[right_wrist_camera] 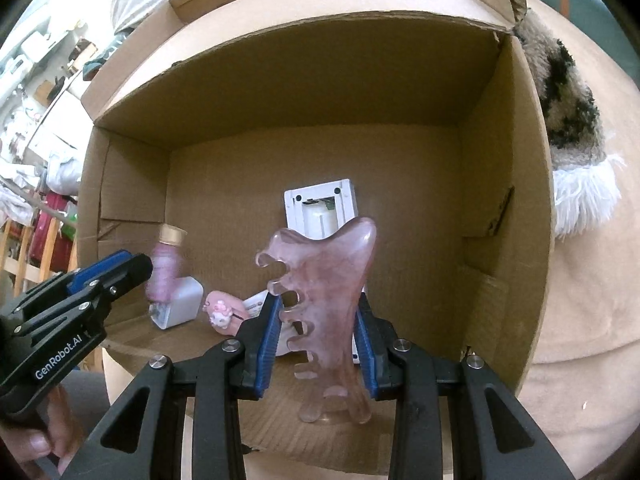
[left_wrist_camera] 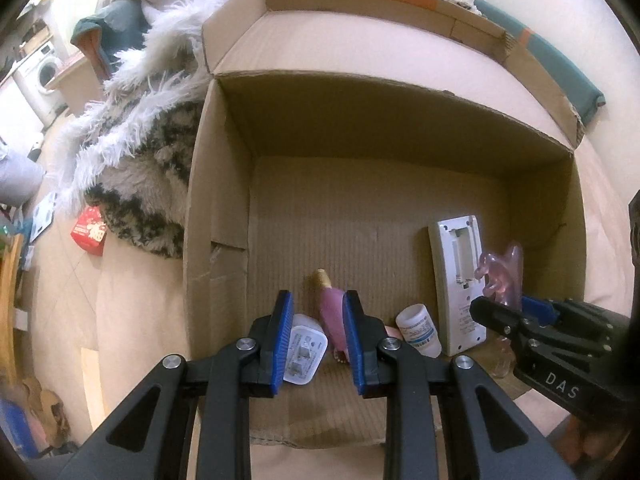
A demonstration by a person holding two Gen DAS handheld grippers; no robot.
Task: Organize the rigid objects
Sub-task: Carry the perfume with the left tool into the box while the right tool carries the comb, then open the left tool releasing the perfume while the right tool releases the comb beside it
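An open cardboard box lies in front of both grippers. Inside it lie a white remote back side up, a white pill bottle, a white charger plug, a pink bottle with a gold cap and a small pink figure. My left gripper is open over the plug and the pink bottle, holding nothing. My right gripper is shut on a translucent pink comb above the box's near end.
The box rests on a beige bed cover. A furry grey-white blanket lies against the box's side. A red packet lies beside the blanket. A washing machine and cluttered shelves stand far off.
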